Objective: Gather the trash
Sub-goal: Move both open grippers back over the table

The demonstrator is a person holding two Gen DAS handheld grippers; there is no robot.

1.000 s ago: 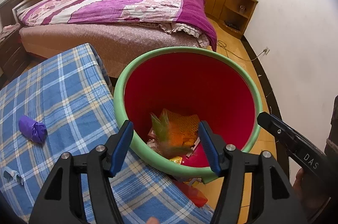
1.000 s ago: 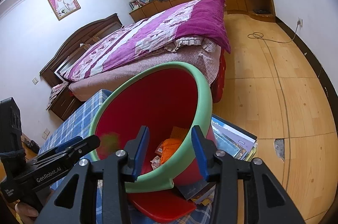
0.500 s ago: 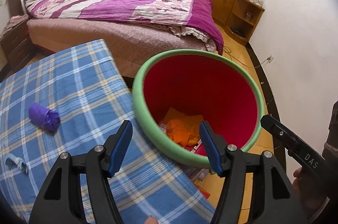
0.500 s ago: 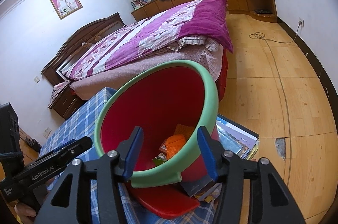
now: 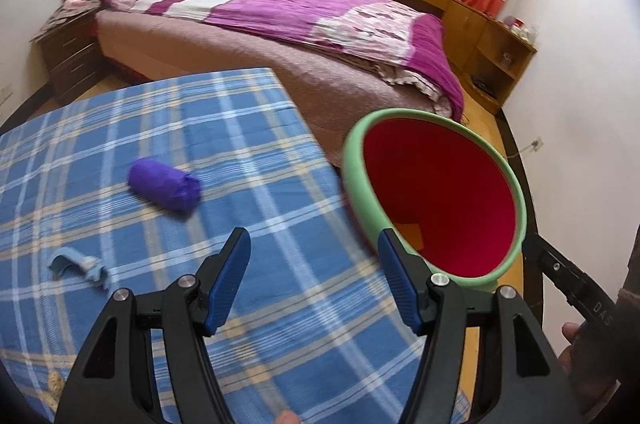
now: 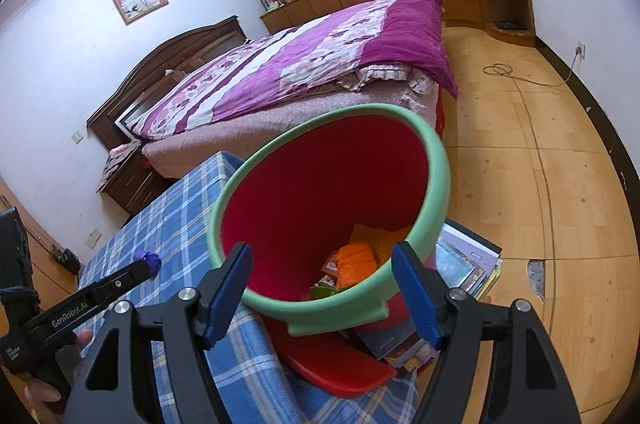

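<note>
Gaping empty, the left gripper (image 5: 312, 282) and right gripper (image 6: 322, 290) risked nudging the tilted red bin (image 6: 320, 192) while reaching the purple wad (image 5: 164, 184).

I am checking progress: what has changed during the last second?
The left gripper, open and empty, swung left from over the bin toward the purple wad on the checked cloth. The right gripper stays open at the bin; the blue scrap has not moved.
</note>
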